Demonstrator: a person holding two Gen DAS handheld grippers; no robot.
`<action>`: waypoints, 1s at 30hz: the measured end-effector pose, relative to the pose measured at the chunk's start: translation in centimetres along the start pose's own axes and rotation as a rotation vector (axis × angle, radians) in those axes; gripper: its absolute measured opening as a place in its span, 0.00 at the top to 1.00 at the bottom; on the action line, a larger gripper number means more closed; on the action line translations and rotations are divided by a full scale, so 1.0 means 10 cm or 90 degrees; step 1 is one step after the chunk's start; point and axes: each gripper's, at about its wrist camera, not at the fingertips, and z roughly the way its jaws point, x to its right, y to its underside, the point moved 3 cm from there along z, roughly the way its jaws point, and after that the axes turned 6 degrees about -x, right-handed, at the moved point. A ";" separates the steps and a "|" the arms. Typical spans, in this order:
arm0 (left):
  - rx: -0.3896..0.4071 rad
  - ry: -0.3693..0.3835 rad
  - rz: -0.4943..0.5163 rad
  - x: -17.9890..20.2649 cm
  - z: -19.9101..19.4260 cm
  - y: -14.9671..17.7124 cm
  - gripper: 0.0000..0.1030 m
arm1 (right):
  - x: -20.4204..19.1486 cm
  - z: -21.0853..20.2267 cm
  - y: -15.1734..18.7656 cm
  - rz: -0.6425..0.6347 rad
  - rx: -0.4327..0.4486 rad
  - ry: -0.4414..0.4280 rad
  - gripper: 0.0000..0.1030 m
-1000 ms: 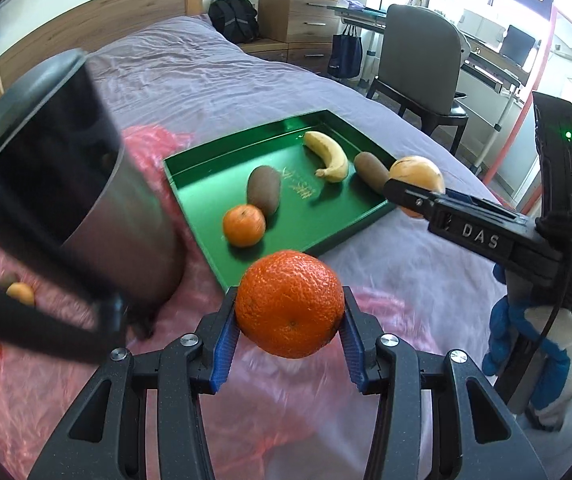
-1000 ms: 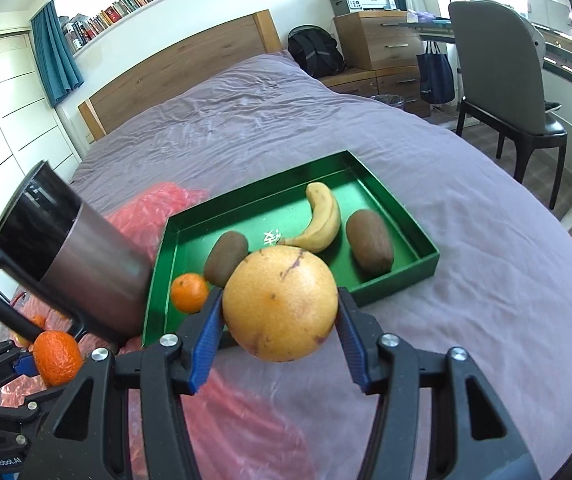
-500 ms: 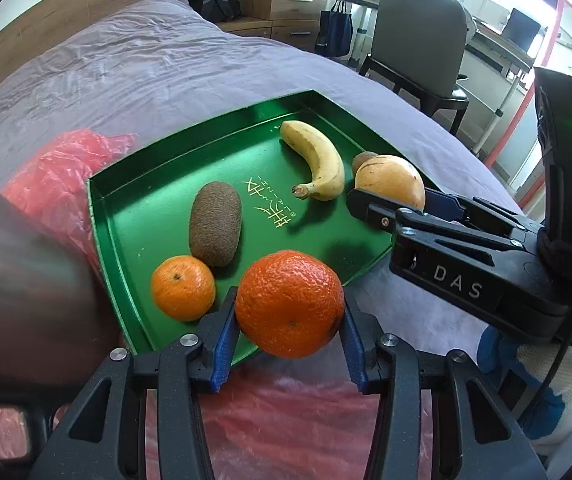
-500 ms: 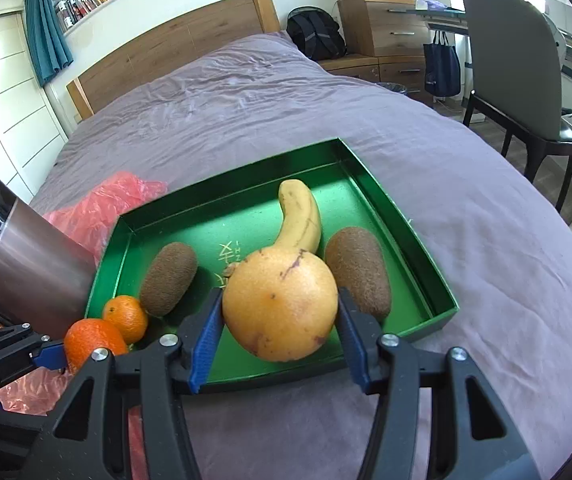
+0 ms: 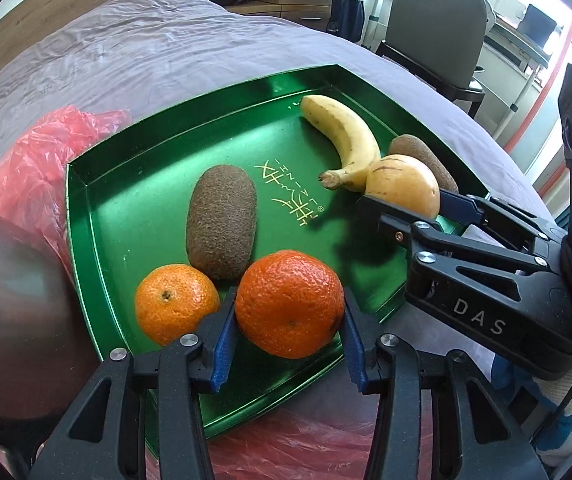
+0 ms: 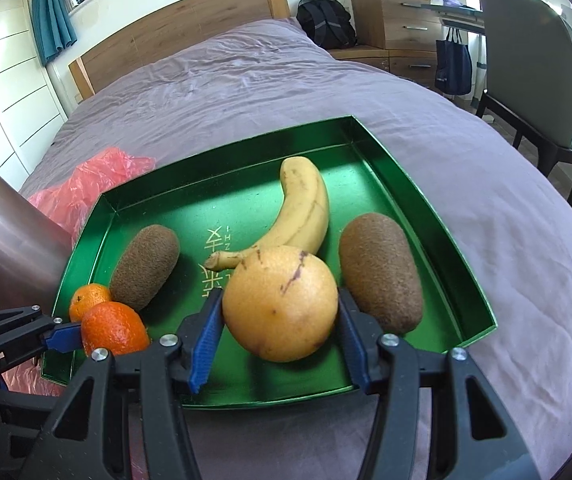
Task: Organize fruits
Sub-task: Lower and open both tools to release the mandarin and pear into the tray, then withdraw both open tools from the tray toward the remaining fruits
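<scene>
Two grippers, both loaded, both over the green tray [image 6: 438,216] on the purple bedspread [image 6: 506,240]. Left gripper [image 5: 289,322]: blue pads clamped on a deep-orange mandarin [image 5: 289,304], jaws fairly narrow, fruit held at the tray's near-left corner; can't tell if it touches the tray floor. Right gripper [image 6: 280,322]: jaws wider, pads pressed on both sides of a yellow-orange grapefruit [image 6: 280,302] with dark scuffs on the skin, held over the tray's near-middle, just in front of the banana's stem. Already lying in the tray: a smaller mandarin [image 5: 176,308] just beside the held one on its left, a kiwi [image 5: 222,220] right behind those two, a banana [image 6: 302,208] curving through the centre, a second kiwi [image 6: 380,272] on the right, close to the grapefruit and the right gripper's pad. Gold lettering on the tray floor between the left kiwi and the banana. Red plastic bag [image 6: 98,184] crumpled against the tray's left edge and under its near side. A brushed-metal cup [image 6: 10,248] fills the left margin of both views.
</scene>
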 end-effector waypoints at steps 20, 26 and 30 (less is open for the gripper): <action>-0.006 -0.003 0.000 -0.03 0.00 0.01 0.58 | -0.03 -0.02 0.06 0.004 0.003 0.022 0.45; 0.006 -0.009 0.007 -0.02 -0.12 0.04 0.49 | -0.01 -0.11 0.10 0.026 0.005 0.022 0.43; 0.017 -0.009 0.012 0.00 -0.25 0.09 0.44 | -0.02 -0.25 0.11 0.033 0.014 0.018 0.43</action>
